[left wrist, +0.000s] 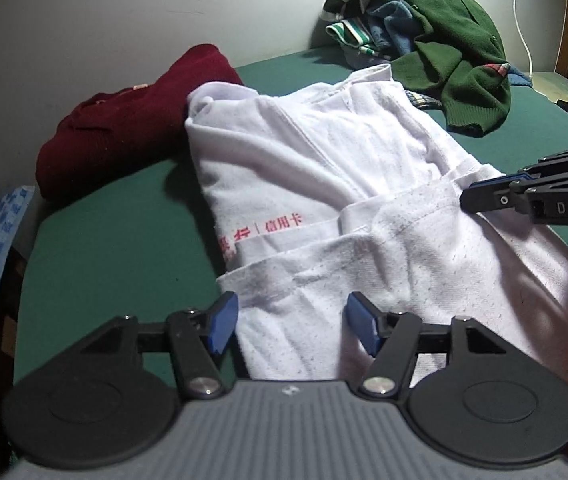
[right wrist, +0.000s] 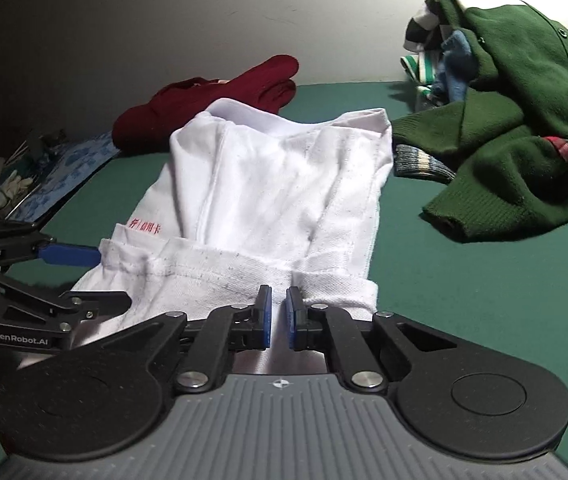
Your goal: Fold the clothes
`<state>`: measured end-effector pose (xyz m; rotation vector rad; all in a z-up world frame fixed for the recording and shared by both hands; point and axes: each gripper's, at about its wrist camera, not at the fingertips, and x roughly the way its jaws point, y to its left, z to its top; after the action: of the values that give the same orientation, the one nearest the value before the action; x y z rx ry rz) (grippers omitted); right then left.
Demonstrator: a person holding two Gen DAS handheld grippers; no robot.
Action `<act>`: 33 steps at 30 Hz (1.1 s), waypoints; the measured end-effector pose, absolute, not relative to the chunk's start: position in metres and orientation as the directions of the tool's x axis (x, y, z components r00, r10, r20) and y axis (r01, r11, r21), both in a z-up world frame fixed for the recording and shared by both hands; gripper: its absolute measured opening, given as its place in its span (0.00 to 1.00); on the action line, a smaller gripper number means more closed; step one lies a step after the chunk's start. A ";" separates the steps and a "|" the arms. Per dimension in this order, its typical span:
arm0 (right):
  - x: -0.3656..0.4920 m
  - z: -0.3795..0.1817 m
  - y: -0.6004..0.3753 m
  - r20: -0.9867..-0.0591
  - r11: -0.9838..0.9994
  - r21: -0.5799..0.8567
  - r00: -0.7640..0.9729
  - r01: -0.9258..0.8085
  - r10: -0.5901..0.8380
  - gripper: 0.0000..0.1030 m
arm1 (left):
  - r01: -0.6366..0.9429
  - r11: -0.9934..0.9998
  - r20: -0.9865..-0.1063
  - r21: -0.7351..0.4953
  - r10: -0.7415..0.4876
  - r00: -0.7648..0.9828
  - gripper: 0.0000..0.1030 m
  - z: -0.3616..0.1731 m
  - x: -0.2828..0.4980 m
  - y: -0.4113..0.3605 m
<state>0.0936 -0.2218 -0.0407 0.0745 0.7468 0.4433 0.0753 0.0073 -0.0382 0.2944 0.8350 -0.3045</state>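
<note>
A white shirt (left wrist: pixel 324 184) lies partly folded on a green table (left wrist: pixel 116 240). The left gripper (left wrist: pixel 290 328) is spread open over the shirt's near edge. The right gripper (right wrist: pixel 278 316), nearly closed with a narrow gap, rests at the shirt's folded hem. Beyond the shirt: a red sweater (left wrist: pixel 124 128) and a green cardigan (right wrist: pixel 524 132).

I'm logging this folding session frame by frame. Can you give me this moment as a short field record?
surface: green table top
garment in work: white shirt, red print, near hem folded up
left gripper: jaws open, over shirt's near edge
right gripper: jaws nearly closed, narrow gap, at folded hem
folded: dark red sweater
waiting pile: green cardigan on striped clothes
</note>
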 end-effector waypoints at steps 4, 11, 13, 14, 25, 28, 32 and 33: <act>0.074 -0.020 -0.239 -0.629 0.888 0.273 0.630 -0.370 0.456 0.24 | 0.387 0.919 -0.769 0.074 -0.195 0.609 0.60 -0.024 0.053 0.021; 0.015 -0.017 -0.284 -0.707 0.905 0.346 0.566 -0.247 0.425 0.38 | 0.309 0.951 -0.828 -0.020 -0.189 0.528 0.62 -0.031 -0.002 0.046; -0.001 -0.025 -0.294 -0.728 0.901 0.394 0.536 -0.182 0.427 0.38 | 0.280 0.959 -0.844 -0.049 -0.189 0.501 0.62 -0.037 -0.017 0.052; -0.007 -0.029 -0.298 -0.731 0.893 0.422 0.525 -0.155 0.436 0.38 | 0.268 0.961 -0.848 -0.065 -0.194 0.492 0.63 -0.038 -0.023 0.053; -0.023 -0.041 -0.274 -0.695 0.836 0.533 0.497 -0.130 0.520 0.41 | 0.244 0.937 -0.823 -0.249 -0.337 0.457 0.66 -0.038 -0.035 0.043; -0.023 -0.039 -0.266 -0.701 0.853 0.492 0.501 -0.174 0.507 0.38 | 0.249 0.929 -0.811 -0.275 -0.363 0.458 0.64 -0.039 -0.036 0.037; -0.024 -0.041 -0.262 -0.703 0.877 0.431 0.531 -0.211 0.473 0.22 | 0.243 0.939 -0.808 -0.245 -0.336 0.484 0.41 -0.039 -0.038 0.038; -0.025 -0.042 -0.261 -0.705 0.882 0.425 0.535 -0.205 0.464 0.20 | 0.233 0.940 -0.810 -0.250 -0.335 0.482 0.31 -0.040 -0.037 0.041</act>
<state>-0.0246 -0.2613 -0.0416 0.3075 0.9249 0.4063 -0.0365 0.0413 -0.0397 -0.1106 1.0106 -0.3470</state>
